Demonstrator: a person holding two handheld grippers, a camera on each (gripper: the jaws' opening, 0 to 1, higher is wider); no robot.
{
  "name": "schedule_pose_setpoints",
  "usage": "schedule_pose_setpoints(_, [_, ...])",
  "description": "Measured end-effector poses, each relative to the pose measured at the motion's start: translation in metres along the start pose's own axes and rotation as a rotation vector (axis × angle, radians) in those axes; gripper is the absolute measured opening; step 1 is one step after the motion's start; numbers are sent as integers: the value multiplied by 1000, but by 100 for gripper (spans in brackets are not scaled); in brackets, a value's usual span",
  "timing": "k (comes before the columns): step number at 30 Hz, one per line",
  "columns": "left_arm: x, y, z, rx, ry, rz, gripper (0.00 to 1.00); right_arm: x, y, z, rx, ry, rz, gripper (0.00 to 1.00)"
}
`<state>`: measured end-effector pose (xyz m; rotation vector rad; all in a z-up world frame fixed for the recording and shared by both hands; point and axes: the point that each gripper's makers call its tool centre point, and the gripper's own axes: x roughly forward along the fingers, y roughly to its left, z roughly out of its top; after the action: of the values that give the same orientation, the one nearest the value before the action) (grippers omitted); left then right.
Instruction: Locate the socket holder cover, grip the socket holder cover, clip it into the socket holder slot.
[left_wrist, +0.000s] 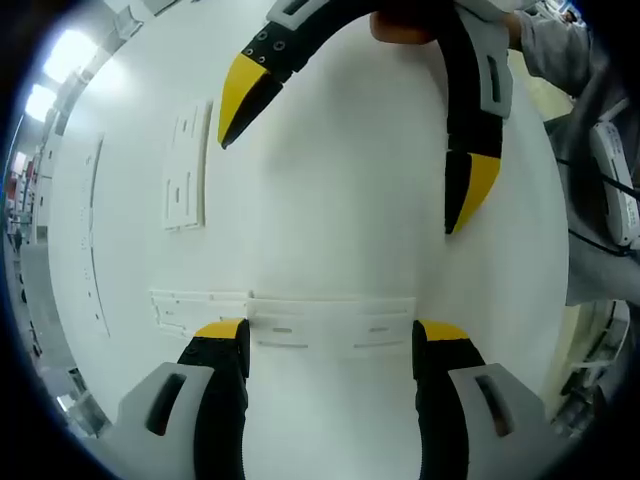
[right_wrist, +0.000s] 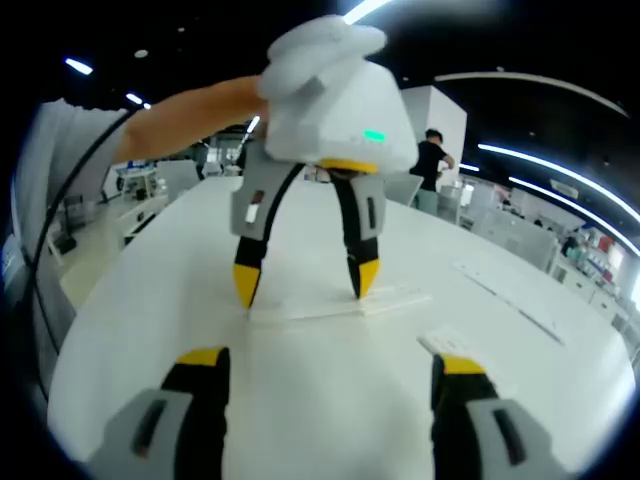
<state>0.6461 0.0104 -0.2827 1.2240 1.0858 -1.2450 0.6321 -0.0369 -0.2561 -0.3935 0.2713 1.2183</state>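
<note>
my left gripper (left_wrist: 330, 345) spread over the socket holder (left_wrist: 330, 325); right gripper (right_wrist: 325, 375) spread, holding nothing; cover (left_wrist: 186, 170) apart.

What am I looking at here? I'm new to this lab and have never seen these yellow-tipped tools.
They are two hand-held claws, each carrying its own camera. The left gripper view looks down past the left claw at a white table; the right claw enters from the top. The right gripper view looks over the right claw at the left claw opposite. A long white strip lies at the left claw's tips, a white plate further off. Both claws are open, holding nothing.
</note>
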Motion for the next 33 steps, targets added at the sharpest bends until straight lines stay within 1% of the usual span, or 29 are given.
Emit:
schedule_pose_setpoints(4, [-1,2,1,3,-1,5,65,1,2,-1,-2,3,1,83])
schedule_pose_setpoints(12, [1,3,4,-7,-2,-9,65,1,3,-3,-3,7,2,83])
schedule_pose_setpoints(21, [1,11,4,-21,0,-9,65,1,2,-4,-6,9,0,82])
schedule_pose_setpoints(33, [1,11,4,-24,2,-9,66,0,-1,-4,-8,13,-3,82])
